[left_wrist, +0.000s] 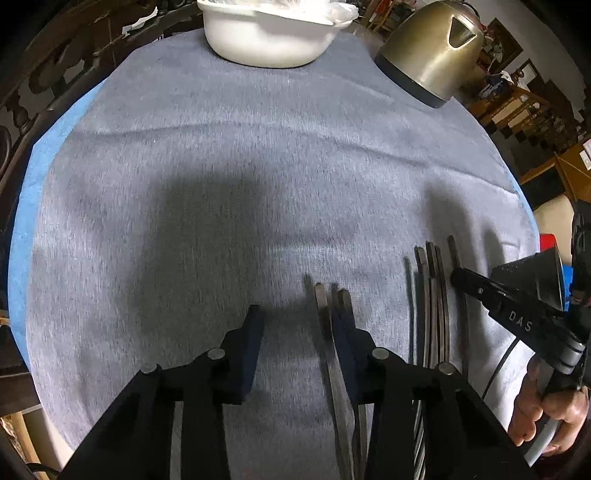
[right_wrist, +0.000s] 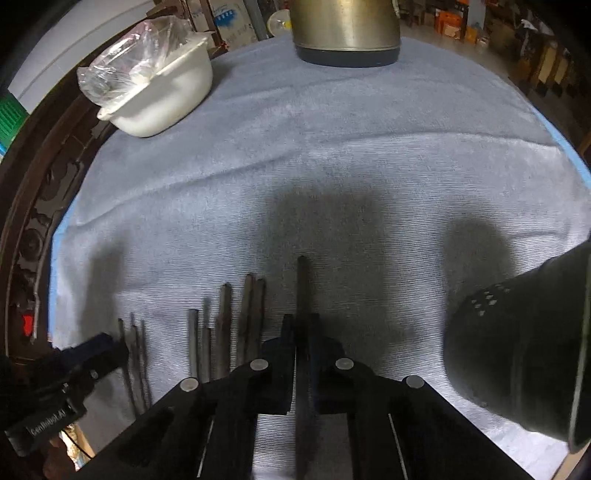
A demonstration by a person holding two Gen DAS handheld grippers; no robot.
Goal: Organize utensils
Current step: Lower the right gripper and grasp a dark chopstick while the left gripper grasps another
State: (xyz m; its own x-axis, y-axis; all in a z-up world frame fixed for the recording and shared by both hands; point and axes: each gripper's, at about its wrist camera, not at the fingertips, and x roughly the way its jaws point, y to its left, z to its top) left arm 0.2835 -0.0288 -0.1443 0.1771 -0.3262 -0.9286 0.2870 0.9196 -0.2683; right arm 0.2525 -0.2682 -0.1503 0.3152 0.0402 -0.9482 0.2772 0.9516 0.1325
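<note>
Several dark metal utensils lie side by side on the grey cloth, handles pointing away. In the left wrist view two handles (left_wrist: 325, 314) lie by my right finger (left_wrist: 345, 332), and a further group (left_wrist: 432, 295) lies to the right. My left gripper (left_wrist: 299, 325) is open and empty just above the cloth. In the right wrist view my right gripper (right_wrist: 300, 334) is shut on one dark utensil handle (right_wrist: 303, 288) that sticks out forward. The other utensils (right_wrist: 236, 317) lie to its left. The right gripper also shows in the left wrist view (left_wrist: 458, 277).
A white tub (left_wrist: 273, 33) with crumpled plastic stands at the far edge. A brass-coloured kettle (left_wrist: 432, 51) stands at the far right. A black perforated utensil holder (right_wrist: 524, 350) lies on its side at the right. The blue table edge (left_wrist: 29, 206) curves on the left.
</note>
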